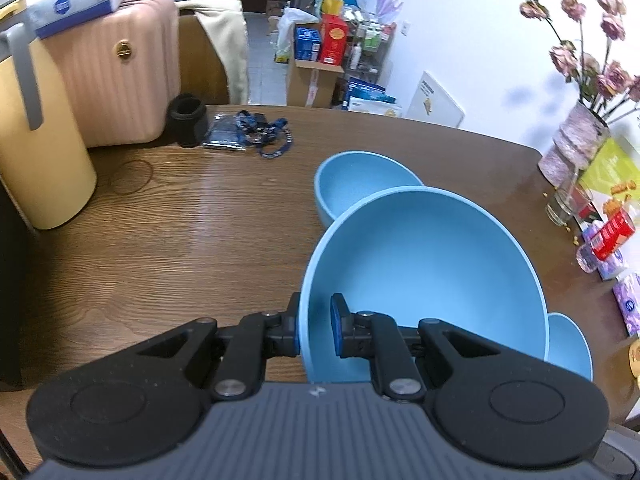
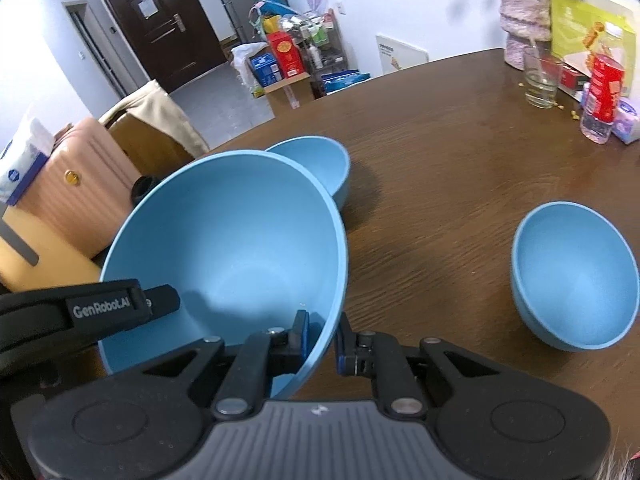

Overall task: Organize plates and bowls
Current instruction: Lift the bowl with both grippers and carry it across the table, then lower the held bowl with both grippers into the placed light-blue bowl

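1. Big bowl [image 1: 432, 264] is held by both grippers at once, above the table [image 1: 180, 240]; in the left wrist view its near rim goes under the gripper body and is cut off.
2. Left gripper [image 1: 316, 330] pinches the bowl wall, one pad outside and one inside. Right gripper [image 2: 322, 338] pinches the opposite wall in the same way.
3. In the right wrist view the left gripper's black arm [image 2: 120, 306] crosses the near left part of the big bowl and hides some of it.
4. Far bowl [image 1: 360, 188] stands on the table beyond the left gripper, and the big bowl covers its near side.
5. Side bowl [image 2: 574, 276] stands on the table to the right of the right gripper, well apart from the big bowl. In the left wrist view only a slice of it shows behind the big bowl.
6. Big bowl is light blue, matte and empty, with a round deep shape; it is tilted in the right wrist view.
7. Count: three blue bowls, one big and two smaller. I see no plate in either view.
8. Glass [image 2: 542, 76] stands far ahead on the right, near a vase [image 2: 524, 20] whose top is cut off.
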Demonstrator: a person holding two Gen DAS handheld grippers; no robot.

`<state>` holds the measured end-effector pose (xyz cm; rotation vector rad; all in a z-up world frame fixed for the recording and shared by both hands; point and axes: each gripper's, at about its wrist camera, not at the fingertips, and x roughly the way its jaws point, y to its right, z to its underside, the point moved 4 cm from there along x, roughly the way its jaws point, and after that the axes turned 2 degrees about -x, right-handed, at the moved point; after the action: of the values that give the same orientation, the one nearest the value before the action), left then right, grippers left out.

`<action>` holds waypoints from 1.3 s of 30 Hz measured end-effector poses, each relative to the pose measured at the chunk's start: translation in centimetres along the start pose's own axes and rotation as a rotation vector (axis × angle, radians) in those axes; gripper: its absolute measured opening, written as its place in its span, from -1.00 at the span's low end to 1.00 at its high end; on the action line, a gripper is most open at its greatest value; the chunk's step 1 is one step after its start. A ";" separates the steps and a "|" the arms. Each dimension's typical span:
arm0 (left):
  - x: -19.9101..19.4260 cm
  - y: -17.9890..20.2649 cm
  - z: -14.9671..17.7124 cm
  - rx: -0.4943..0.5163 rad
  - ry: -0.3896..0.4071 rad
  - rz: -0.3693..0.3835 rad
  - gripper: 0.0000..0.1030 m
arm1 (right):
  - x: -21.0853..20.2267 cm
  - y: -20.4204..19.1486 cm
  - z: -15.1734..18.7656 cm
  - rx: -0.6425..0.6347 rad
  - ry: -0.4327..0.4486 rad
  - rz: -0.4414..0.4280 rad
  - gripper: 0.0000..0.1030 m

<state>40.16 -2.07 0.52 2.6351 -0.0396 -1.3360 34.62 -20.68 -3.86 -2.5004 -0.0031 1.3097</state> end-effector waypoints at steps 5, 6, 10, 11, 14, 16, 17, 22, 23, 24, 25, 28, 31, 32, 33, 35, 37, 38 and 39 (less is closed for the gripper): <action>0.1 1.9 0.3 0.026 -0.003 0.012 -0.72 | -0.3 1.8 -0.3 0.020 0.008 0.011 -0.76; 0.1 2.3 0.4 0.031 -0.003 0.015 -0.72 | -0.3 2.1 -0.4 0.025 0.011 0.013 -0.76; 0.1 4.0 0.7 0.055 -0.003 0.028 -0.72 | -0.9 3.5 -0.6 0.042 0.022 0.023 -0.76; 0.1 4.4 0.8 0.061 -0.004 0.032 -0.72 | -1.0 3.9 -0.6 0.047 0.025 0.026 -0.77; 0.1 5.8 1.0 0.079 -0.008 0.045 -0.72 | -1.5 5.0 -0.4 0.063 0.033 0.038 -0.77; 0.2 6.6 1.3 0.090 -0.010 0.053 -0.72 | -1.8 5.8 -0.4 0.073 0.038 0.046 -0.77; 0.2 7.0 1.4 0.095 -0.011 0.058 -0.72 | -2.0 6.1 -0.4 0.077 0.040 0.050 -0.77; 0.2 9.1 2.0 0.123 -0.013 0.078 -0.72 | -2.7 8.1 -0.4 0.102 0.053 0.069 -0.77; 0.3 9.6 2.1 0.128 -0.014 0.081 -0.72 | -2.8 8.4 -0.4 0.107 0.055 0.072 -0.77; 0.2 9.8 2.2 0.132 -0.015 0.085 -0.72 | -2.9 8.8 -0.4 0.112 0.057 0.076 -0.77; 0.3 10.3 2.4 0.137 -0.016 0.089 -0.72 | -3.0 9.2 -0.4 0.118 0.060 0.079 -0.77; 0.4 11.4 2.7 0.151 -0.019 0.100 -0.72 | -3.2 10.3 -0.4 0.133 0.065 0.090 -0.77; 0.6 12.4 3.1 0.163 -0.023 0.111 -0.72 | -3.5 11.5 -0.4 0.147 0.070 0.101 -0.77; 0.6 12.8 3.3 0.167 -0.025 0.114 -0.72 | -3.6 11.8 -0.4 0.151 0.071 0.105 -0.77; 0.7 13.2 3.4 0.171 -0.027 0.117 -0.72 | -3.7 12.1 -0.4 0.154 0.072 0.109 -0.77; 0.9 13.9 3.6 0.179 -0.031 0.124 -0.72 | -3.8 12.9 -0.3 0.163 0.074 0.117 -0.77; 1.1 14.6 3.8 0.185 -0.034 0.130 -0.72 | -3.9 13.6 -0.4 0.171 0.076 0.126 -0.77; 1.2 15.0 4.0 0.189 -0.036 0.134 -0.72 | -3.9 14.0 -0.4 0.174 0.078 0.129 -0.77; 1.3 15.3 4.1 0.192 -0.037 0.137 -0.72 | -4.0 14.4 -0.4 0.178 0.079 0.133 -0.77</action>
<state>38.56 -17.88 -0.11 2.7037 -0.3645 -1.3983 30.57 -35.01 -4.46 -2.4330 0.2900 1.2024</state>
